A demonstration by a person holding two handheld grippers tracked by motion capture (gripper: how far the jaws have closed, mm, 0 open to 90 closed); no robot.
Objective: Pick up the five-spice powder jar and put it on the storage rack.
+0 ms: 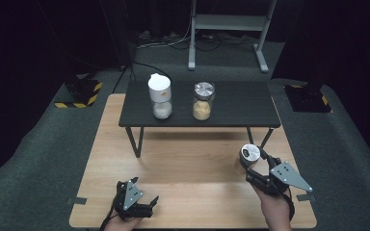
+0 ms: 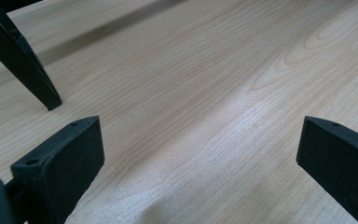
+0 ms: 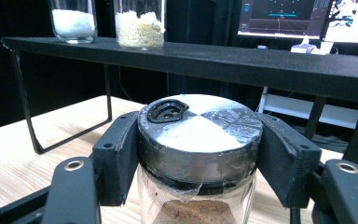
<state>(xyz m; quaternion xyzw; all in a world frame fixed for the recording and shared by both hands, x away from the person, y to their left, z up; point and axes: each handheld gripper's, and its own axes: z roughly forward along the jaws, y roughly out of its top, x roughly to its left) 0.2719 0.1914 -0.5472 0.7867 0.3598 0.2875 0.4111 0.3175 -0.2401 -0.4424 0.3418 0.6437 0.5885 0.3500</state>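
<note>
The right gripper (image 1: 254, 166) pinched the metal lid of a brown-filled jar (image 3: 198, 140) over the wooden table (image 1: 188, 163), likely mid-carry toward the black shelf (image 1: 236, 103) beside two other jars, while the left gripper (image 1: 144, 203) rested spread, empty, needing a careful lift.

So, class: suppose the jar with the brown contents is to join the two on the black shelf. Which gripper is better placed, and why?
Right. The right gripper is already closed around the brown jar's lid, near the black shelf. The left gripper is open over bare tabletop, holding nothing.
</note>
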